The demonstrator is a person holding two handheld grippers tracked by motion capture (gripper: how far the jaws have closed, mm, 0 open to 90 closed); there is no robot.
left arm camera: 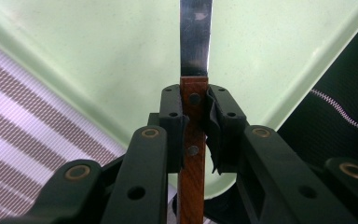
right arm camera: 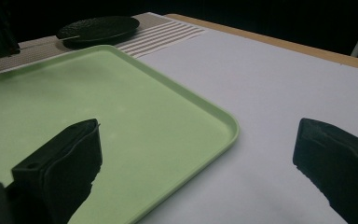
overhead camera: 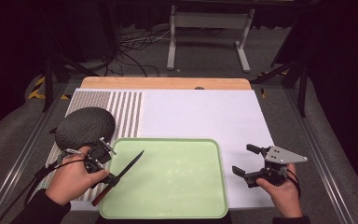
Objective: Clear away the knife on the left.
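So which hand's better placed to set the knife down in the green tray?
Left. The left gripper already clamps the knife by its wooden handle, blade out over the green tray. The right gripper is open and empty, off the tray's right edge.

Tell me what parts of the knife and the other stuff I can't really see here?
- Knife: in the high view the left gripper and hand cover the middle of its handle.
- Knife tip: the top edge of the left gripper view cuts it off.
- Tray: the bottom edge of the high view clips its near rim.
- Dark round plate: too dim in the high view to tell its pattern.
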